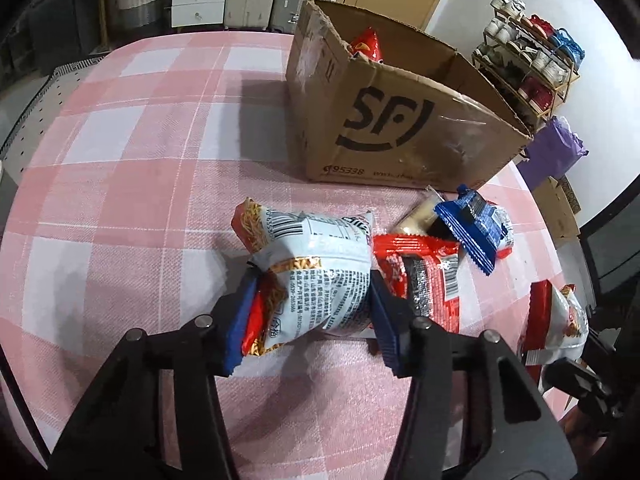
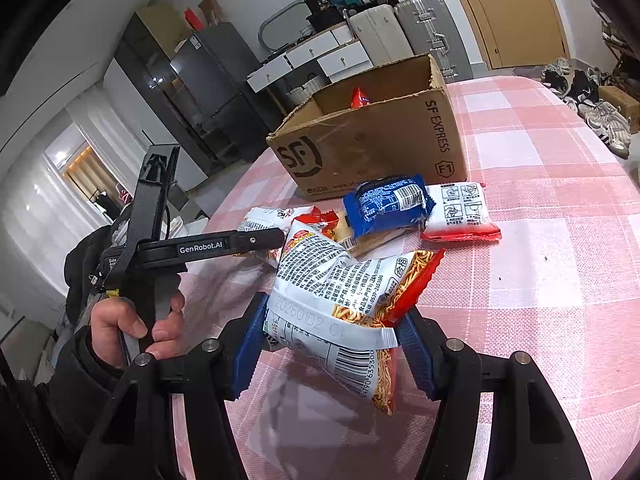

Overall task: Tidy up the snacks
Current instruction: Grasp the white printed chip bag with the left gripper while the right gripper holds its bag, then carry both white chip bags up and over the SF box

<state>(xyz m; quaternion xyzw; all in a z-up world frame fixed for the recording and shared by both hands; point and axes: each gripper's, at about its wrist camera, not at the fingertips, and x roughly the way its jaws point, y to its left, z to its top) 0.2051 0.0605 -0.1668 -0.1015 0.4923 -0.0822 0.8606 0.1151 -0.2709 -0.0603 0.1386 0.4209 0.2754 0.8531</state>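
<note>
Pink-checked cloth covers the bench (image 1: pixel 132 152), with white drawers and a grey fridge in the cluttered room behind. At the left, my left gripper (image 1: pixel 308 316) pinches a white noodle packet (image 1: pixel 320 264) between its blue pads. Right of it lie a red packet (image 1: pixel 424 272) and a blue packet (image 1: pixel 472 224), loose on the cloth. My right gripper (image 2: pixel 328 344) clamps another noodle bag (image 2: pixel 344 292). Beyond, the cardboard box (image 1: pixel 400 120) holds one red bag (image 1: pixel 368 44); I judge the sorting barely begun.

Home: fridge (image 2: pixel 208 76), shoe rack (image 1: pixel 528 64), suitcases (image 2: pixel 404 32)
</note>
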